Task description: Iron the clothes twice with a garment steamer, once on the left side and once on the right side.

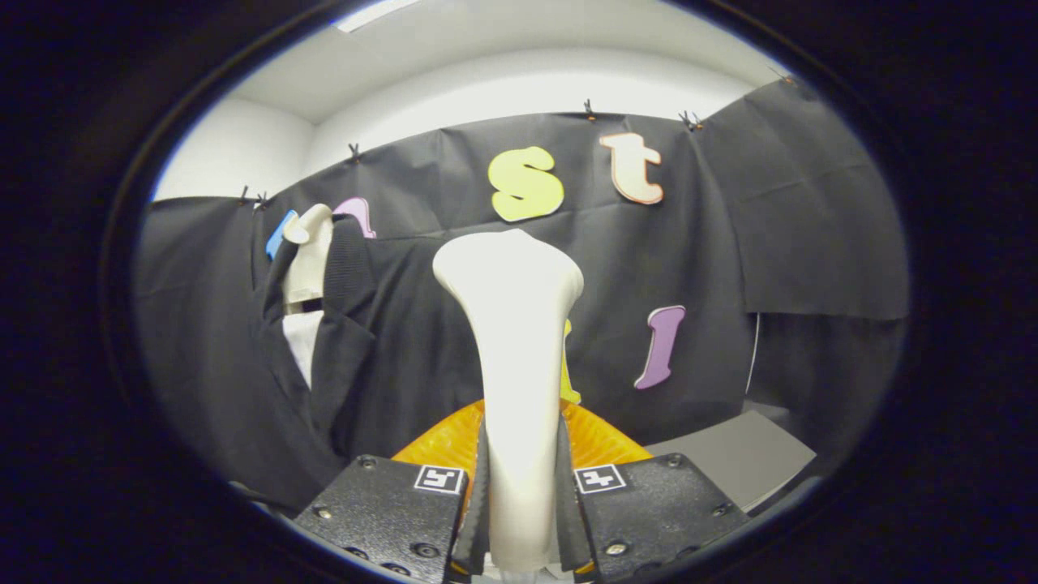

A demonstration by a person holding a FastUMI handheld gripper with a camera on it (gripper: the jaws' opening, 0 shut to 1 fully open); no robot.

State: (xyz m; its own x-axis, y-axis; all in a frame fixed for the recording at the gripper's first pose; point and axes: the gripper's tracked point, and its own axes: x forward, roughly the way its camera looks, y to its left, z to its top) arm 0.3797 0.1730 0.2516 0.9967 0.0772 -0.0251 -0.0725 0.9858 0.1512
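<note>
Black booth cloth behind; my gripper (519,495) has both fingers clamped on the white garment steamer (511,341), held upright, ready for the dark jacket (349,357) hanging just beyond, left of it

Booth backdrop under a pale ceiling

We see black cloth (714,243) clipped along its top edge across the middle of the frame, a white wall (235,150) above it at upper left, a ceiling light strip (377,14) at top, and a grey surface (734,454) at lower right.
</note>
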